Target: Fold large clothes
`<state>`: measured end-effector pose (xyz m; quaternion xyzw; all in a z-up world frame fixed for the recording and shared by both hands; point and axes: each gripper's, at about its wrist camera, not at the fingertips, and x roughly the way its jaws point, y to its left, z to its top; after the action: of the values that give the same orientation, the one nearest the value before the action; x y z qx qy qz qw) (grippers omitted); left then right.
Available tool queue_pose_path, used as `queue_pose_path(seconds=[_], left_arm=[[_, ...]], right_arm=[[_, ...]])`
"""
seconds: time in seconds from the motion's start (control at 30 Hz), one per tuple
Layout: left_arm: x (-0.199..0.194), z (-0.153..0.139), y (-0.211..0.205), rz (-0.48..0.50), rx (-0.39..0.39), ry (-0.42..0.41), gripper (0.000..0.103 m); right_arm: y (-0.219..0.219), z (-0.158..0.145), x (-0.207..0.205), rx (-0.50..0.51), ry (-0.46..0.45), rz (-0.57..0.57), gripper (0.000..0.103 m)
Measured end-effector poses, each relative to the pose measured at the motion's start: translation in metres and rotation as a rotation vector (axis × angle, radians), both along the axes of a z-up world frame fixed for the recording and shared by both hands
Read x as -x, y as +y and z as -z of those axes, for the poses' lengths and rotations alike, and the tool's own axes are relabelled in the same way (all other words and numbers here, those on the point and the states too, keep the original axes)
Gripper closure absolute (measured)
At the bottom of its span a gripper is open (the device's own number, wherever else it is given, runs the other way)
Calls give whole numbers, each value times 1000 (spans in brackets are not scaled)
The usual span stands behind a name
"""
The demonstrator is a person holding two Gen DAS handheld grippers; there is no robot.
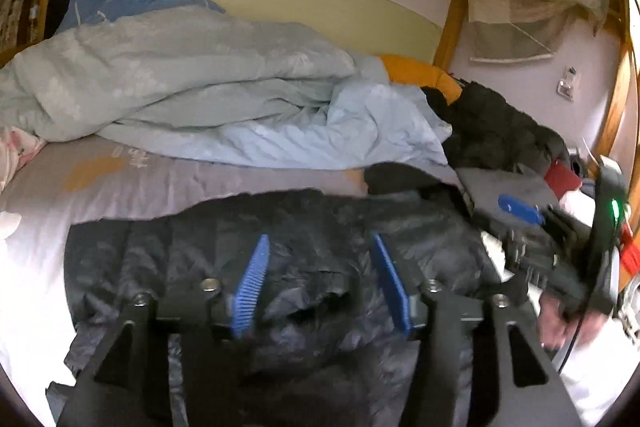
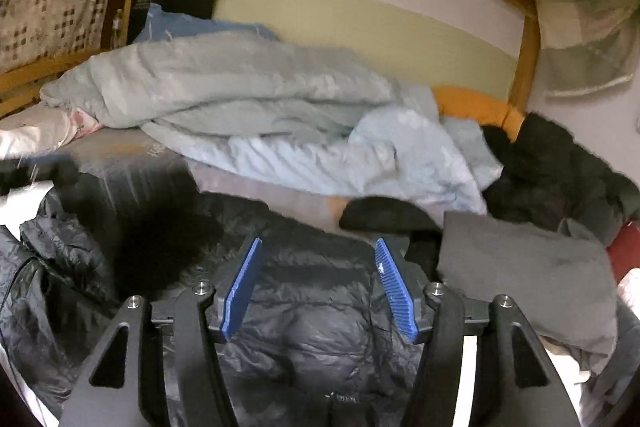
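Observation:
A dark navy quilted puffer jacket [image 1: 312, 267] lies spread on the bed, filling the lower half of both wrist views [image 2: 312, 327]. My left gripper [image 1: 320, 247] hovers above the jacket, its blue pads apart with nothing between them. My right gripper [image 2: 318, 251] also stands open over the jacket, its gap empty. In the left wrist view the right gripper [image 1: 524, 211] shows at the right edge, held by a hand [image 1: 568, 323]. The jacket's left part [image 2: 44, 267] lies bunched in folds.
A crumpled pale blue duvet [image 1: 200, 83] lies across the bed behind the jacket. A grey folded garment [image 2: 528, 267] and black fleece clothes [image 2: 560, 171] sit at the right. An orange pillow [image 2: 476, 105] lies by the wooden bed frame [image 2: 528, 59]. The light sheet [image 1: 36, 227] shows at left.

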<state>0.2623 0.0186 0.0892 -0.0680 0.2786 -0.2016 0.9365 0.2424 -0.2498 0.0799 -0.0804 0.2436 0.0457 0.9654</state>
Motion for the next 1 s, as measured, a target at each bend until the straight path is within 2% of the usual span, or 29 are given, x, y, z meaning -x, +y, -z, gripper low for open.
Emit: queue_pose_path(seconds=[0.07,0.1,0.17,0.27,0.33,0.37,0.43,0.5,0.57,0.63,0.7,0.77,0.83,0.9,0.93,1.0], left_arm=[[11,-1,14,-7,28,-5,37],[13,-4,22,-24,51,-12,30],[10,-17,43,-85,76,-28,25],[1,-33,72,-268,-50,1,25],[-8,-30,93,-380,-148,36,25],[-16,-25,106,-432,-184,82,25],[-28,-12,130,-478,-176,188,25],[-37,5,148,-511,-154,281,25],[-34,22,165,-608,-148,328,26],[-32,33,174,-597,-74,383,26],[-36,43,173,-545,-14,439,26],[-36,52,169,-527,-12,470,26],[-37,60,168,-495,28,508,26],[-36,71,168,-494,60,554,26],[-39,72,166,-503,44,562,26],[-39,75,160,-524,-31,558,26]], right_arm=[[-10,0,-6,-49,37,-6,42],[-16,1,-8,-76,47,-2,42],[-24,2,-13,-124,68,1,42],[-23,6,-22,-203,126,-43,42],[-16,10,-29,-254,171,-91,42],[-8,13,-33,-263,194,-123,42],[14,20,-39,-233,250,-197,37],[53,37,-46,-100,365,-332,29],[74,48,-46,-23,349,-348,29],[92,53,-48,18,343,-363,29],[98,57,-53,67,339,-299,29],[88,58,-58,109,293,-168,29],[67,58,-63,160,221,-16,29],[45,60,-71,216,215,113,29],[30,59,-74,186,230,139,29],[5,51,-73,52,252,128,29]])
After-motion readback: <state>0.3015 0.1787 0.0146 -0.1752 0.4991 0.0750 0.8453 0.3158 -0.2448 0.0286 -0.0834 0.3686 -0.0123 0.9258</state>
